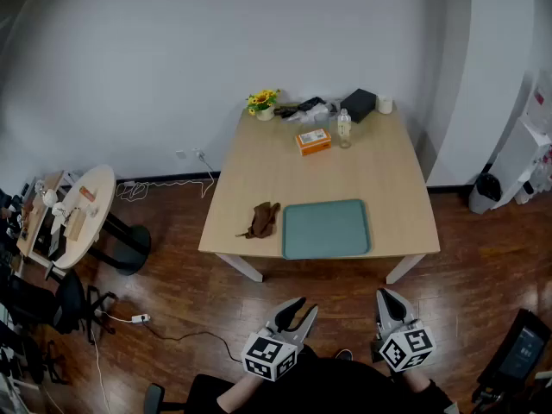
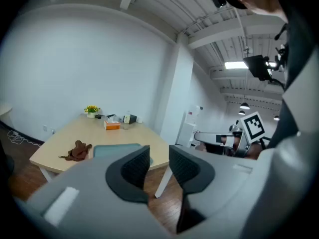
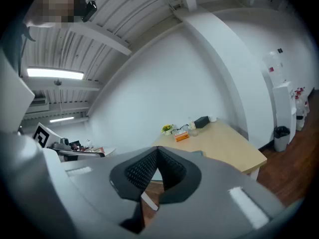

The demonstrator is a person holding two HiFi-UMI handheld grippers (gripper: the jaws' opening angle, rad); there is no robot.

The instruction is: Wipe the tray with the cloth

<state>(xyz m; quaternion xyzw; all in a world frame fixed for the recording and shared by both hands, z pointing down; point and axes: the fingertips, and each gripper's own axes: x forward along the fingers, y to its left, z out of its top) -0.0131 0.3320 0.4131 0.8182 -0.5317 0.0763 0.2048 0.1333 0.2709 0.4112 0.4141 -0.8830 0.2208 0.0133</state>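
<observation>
Both grippers are held low at the bottom edge of the head view, over the dark wooden floor [image 1: 172, 283] and short of the table [image 1: 259, 166], with their jaws pointed toward it. The left gripper [image 1: 304, 309] is seen with its jaws apart: a clear gap is left between the ribbed dark pads, and nothing is gripped there. The right gripper [image 1: 385, 297] is seen with its jaws closed tip to tip, and nothing is clamped between them.

The table is rectangular, topped in pale wood and carried on white legs. Near its front edge, at the middle of the frame, the tray [image 1: 326, 228] is laid flat; it is teal, smooth, rectangular with rounded corners and edged by a shallow raised rim. The cloth [image 1: 260, 219], brown and crumpled into a soft heap, is found on the tabletop just beside the tray's left edge, outside the rim; whether the two touch cannot be told.

Along the far edge of the table, toward the upper middle of the frame, a small pot [image 1: 265, 113] is filled with yellow flowers. Near it an orange box [image 1: 314, 141], a clear bottle [image 1: 344, 128], a black box [image 1: 358, 104] and a white cup [image 1: 385, 104] are set.
</observation>
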